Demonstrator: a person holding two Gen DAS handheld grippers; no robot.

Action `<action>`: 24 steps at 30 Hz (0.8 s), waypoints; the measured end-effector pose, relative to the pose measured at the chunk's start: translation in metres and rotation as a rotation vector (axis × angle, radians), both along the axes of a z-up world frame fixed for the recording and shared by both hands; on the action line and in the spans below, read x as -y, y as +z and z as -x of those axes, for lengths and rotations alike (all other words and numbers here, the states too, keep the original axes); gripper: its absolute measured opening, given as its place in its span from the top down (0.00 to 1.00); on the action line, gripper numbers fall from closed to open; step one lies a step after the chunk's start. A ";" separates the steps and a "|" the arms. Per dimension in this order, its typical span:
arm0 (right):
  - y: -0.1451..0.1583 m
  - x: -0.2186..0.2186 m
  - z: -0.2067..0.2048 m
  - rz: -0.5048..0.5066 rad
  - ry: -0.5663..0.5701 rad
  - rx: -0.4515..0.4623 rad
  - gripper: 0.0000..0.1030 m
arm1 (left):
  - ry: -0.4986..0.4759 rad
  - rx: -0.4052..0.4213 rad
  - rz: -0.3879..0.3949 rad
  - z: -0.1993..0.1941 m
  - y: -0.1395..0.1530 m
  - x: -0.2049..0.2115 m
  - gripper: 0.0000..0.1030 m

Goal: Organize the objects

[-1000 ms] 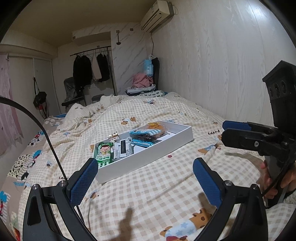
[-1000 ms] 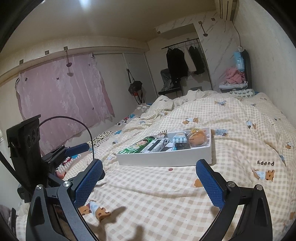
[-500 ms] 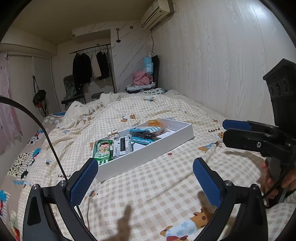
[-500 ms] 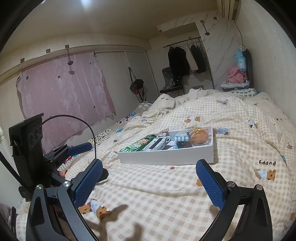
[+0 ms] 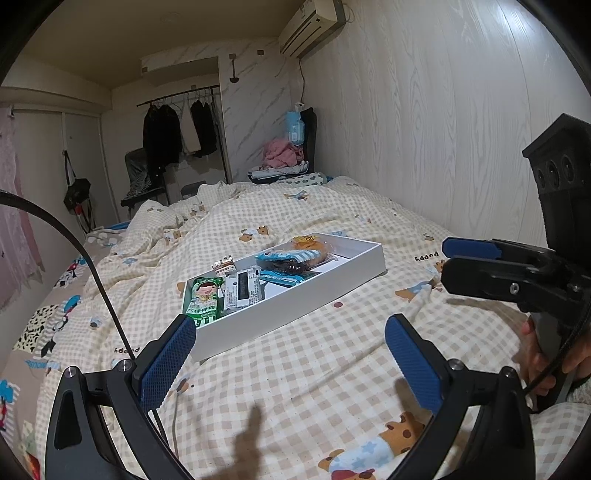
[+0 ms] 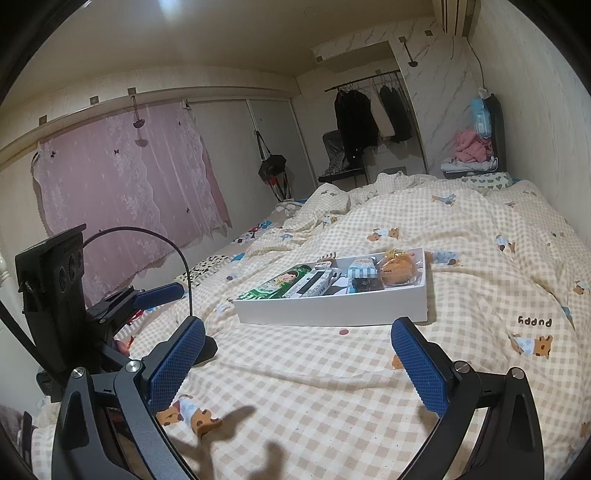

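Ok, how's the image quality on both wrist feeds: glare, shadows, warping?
Left wrist view: sharp, no glare, strong fisheye bending of the wall; left hand-held gripper casts a shadow on the bedspread. Right wrist view: dimmer, ceiling light blown out; white tray clear.

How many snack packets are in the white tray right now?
5 visible: green packet at the near-left end, white packet beside it, small packet at the far rim, blue striped packet mid-tray, orange packet beyond it. More may lie underneath.
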State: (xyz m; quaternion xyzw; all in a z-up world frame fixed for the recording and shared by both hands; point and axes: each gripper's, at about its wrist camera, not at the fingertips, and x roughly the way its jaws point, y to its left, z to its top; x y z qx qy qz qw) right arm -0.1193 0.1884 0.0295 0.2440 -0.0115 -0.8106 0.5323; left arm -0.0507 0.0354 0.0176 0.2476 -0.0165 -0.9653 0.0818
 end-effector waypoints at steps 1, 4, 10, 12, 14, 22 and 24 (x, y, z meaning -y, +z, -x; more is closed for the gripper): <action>-0.001 0.000 0.000 -0.001 0.000 0.001 0.01 | 0.000 0.002 0.000 0.000 0.000 0.000 0.00; -0.001 0.001 0.000 -0.001 0.001 0.004 0.01 | -0.003 0.004 0.000 0.000 0.000 0.000 0.00; 0.000 0.001 0.000 -0.002 0.002 0.003 0.01 | -0.006 0.003 0.000 0.000 0.001 0.000 0.00; 0.000 0.001 0.000 -0.002 0.001 0.004 0.01 | -0.006 0.000 -0.001 -0.001 0.001 0.000 0.00; 0.000 0.001 0.000 -0.002 0.001 0.003 0.01 | -0.008 0.000 -0.002 0.000 0.001 0.000 0.00; 0.000 0.001 0.000 -0.002 0.001 0.003 0.01 | -0.009 0.000 0.000 -0.002 0.001 0.001 0.00; 0.000 0.001 0.000 -0.002 0.002 0.003 0.01 | -0.011 0.000 -0.003 -0.002 0.002 0.001 0.00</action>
